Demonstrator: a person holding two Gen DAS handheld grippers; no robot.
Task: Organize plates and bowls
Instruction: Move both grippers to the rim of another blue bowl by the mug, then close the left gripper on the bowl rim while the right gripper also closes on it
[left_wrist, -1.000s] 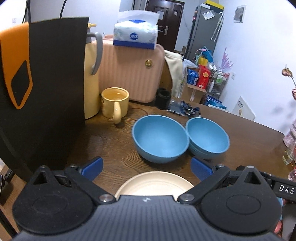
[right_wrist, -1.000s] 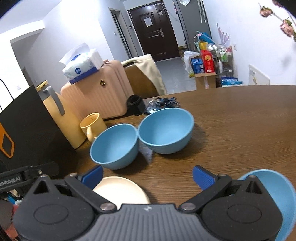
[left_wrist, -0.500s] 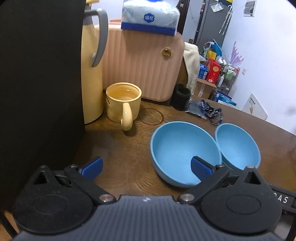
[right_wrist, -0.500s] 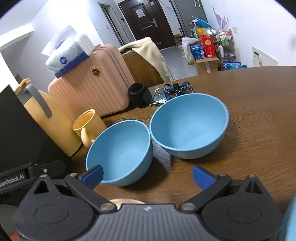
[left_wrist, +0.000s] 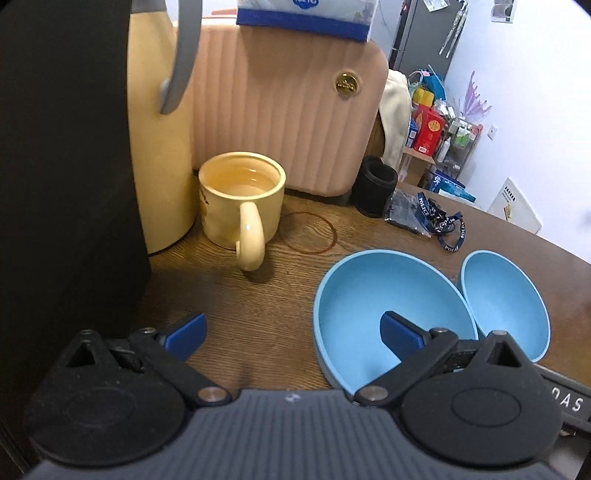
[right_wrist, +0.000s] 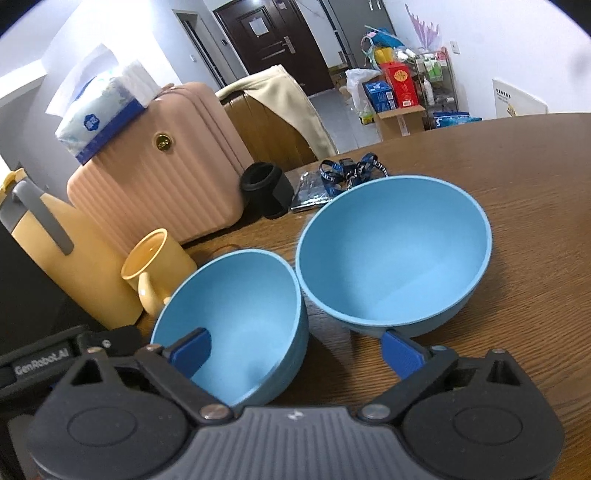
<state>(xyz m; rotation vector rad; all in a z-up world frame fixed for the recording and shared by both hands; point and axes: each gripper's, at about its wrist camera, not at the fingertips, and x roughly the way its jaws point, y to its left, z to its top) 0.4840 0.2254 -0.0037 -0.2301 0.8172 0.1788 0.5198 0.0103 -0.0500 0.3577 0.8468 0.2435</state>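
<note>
Both cameras have dropped toward the bowls. Left wrist view: the left hand-held gripper gapes wide, its right finger inside the near blue bowl on the table. Right wrist view: the right hand-held gripper is closing, straddling that bowl's rim, seemingly untouched; seat the rim deep before stacking into the far bowl.

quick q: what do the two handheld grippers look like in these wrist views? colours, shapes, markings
Both match: the left gripper and the right gripper each have a dark grey ribbed body, two round black pivot housings with triangular cut-outs, black link arms with silver screws, and blue finger pads. White lettering shows on black bars: "GenRobot.AI" on one at the right view's left edge and "DAS" on one at the left view's right edge. No sleeves or cables visible.
</note>
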